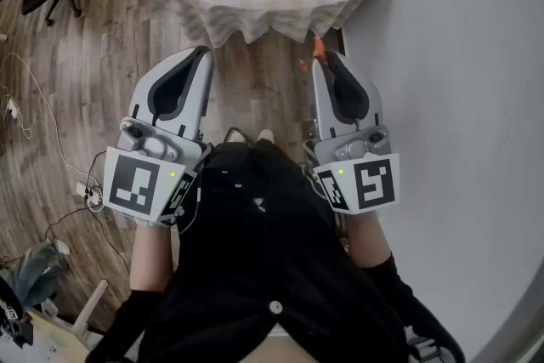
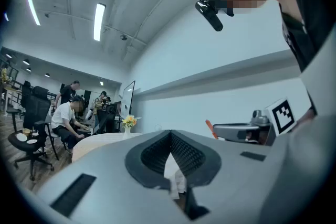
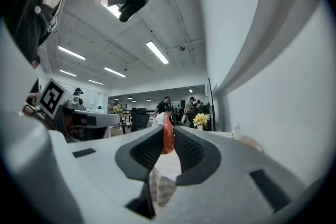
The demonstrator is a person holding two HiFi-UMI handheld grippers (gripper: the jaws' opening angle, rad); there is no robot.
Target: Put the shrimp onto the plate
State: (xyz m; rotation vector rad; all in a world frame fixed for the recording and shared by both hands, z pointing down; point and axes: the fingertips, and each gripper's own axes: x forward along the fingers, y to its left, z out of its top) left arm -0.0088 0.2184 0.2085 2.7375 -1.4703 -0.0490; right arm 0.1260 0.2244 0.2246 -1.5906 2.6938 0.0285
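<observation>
One slim orange shrimp [image 3: 167, 139] sits pinched in the right gripper [image 3: 168, 127] (left gripper [image 2: 170, 134] closed, empty).

Side by side, left gripper [image 1: 202, 55] and right gripper [image 1: 323, 59], fingers [image 3: 142, 149] closed.

- The right gripper [image 3: 168, 131] had its two grey jaws closed on an orange shrimp [image 3: 168, 139], which stood upright between the black ribbed pads at the tips.
- Below the shrimp, a checked cloth [image 3: 164, 178] showed through the gap between the jaws.
- The left gripper [image 3: 118, 119] lay at the left, side-on, with its marker cube [image 3: 51, 97] above it.
- Yellow flowers [image 3: 199, 120] stood beyond the right jaw, near a white wall [image 3: 273, 86].
- People [image 3: 166, 105] stood far back under long ceiling lights [image 3: 157, 52].
</observation>
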